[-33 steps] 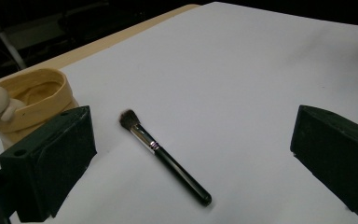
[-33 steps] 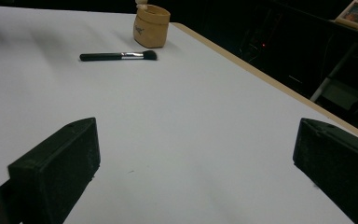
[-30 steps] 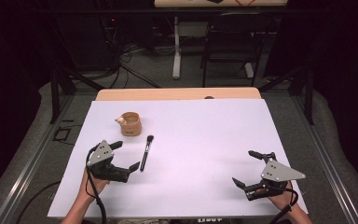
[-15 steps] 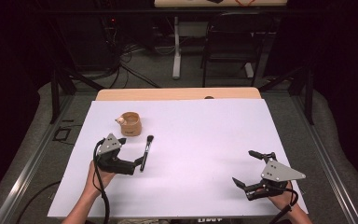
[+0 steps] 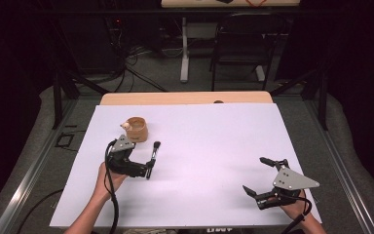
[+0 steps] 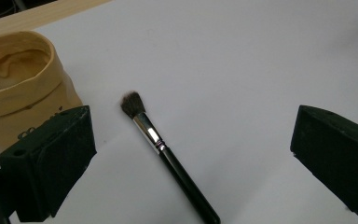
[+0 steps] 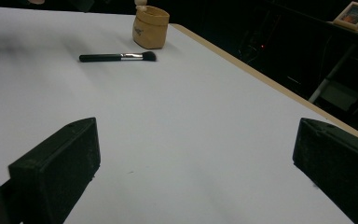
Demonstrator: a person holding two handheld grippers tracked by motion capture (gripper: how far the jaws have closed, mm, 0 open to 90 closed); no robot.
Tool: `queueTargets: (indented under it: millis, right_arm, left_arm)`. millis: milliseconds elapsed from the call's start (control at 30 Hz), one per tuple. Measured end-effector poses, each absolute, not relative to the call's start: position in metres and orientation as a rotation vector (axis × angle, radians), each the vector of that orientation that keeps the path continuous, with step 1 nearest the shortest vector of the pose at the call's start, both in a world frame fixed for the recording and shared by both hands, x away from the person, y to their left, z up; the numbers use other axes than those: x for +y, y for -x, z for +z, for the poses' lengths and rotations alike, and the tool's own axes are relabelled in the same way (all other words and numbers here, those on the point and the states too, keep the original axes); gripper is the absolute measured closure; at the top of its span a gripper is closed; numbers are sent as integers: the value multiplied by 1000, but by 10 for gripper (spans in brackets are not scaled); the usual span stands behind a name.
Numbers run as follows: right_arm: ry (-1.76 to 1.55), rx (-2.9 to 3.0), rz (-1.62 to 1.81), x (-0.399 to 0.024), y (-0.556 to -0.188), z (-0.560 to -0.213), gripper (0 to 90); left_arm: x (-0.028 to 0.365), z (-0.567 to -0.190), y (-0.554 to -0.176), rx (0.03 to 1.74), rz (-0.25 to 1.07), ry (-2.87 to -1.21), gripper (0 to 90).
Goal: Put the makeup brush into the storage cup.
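A black-handled makeup brush (image 5: 153, 152) lies on the white table cover (image 5: 209, 146), its dark bristles pointing toward a small tan pouch (image 5: 137, 128). My left gripper (image 5: 143, 163) is open, low over the table, with its jaws on either side of the brush handle (image 6: 182, 172) and not touching it. The pouch (image 6: 18, 88) sits just beyond the left jaw, with a pale round object inside. My right gripper (image 5: 254, 174) is open near the front right of the table, with nothing between its jaws (image 7: 196, 172). From there the brush (image 7: 116, 57) and the pouch (image 7: 150, 28) lie far ahead.
The wooden table edge (image 5: 185, 98) runs along the far side of the cover. A chair (image 5: 238, 48) and a desk leg stand on the floor beyond it. Cables trail from both grippers toward the front edge.
My left gripper has moved forward and right, from beside the brush to straddling its handle. The right gripper, brush and pouch have stayed put.
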State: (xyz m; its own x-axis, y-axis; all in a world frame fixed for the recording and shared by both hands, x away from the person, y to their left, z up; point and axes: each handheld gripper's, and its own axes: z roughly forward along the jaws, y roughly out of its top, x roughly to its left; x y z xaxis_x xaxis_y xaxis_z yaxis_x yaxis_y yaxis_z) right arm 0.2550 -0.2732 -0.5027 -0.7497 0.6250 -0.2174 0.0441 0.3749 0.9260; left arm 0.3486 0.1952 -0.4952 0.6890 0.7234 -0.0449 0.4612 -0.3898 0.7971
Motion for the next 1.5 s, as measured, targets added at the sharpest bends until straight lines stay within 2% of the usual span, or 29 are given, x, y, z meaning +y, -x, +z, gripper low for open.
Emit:
queueTargets:
  millis: [367,833,1500]
  right_arm:
    - [-582,2091,1388,-273,-255,-503,0]
    - [-579,2088,1390,-274,-255,-503,0]
    - [-576,2089,1390,-274,-255,-503,1]
  left_arm:
    - [182,-488,-361,996,329,-2097,0]
    - [171,-466,-377,1063,337,-2183,0]
    - [160,-468,-400,1218,259,-2313,0]
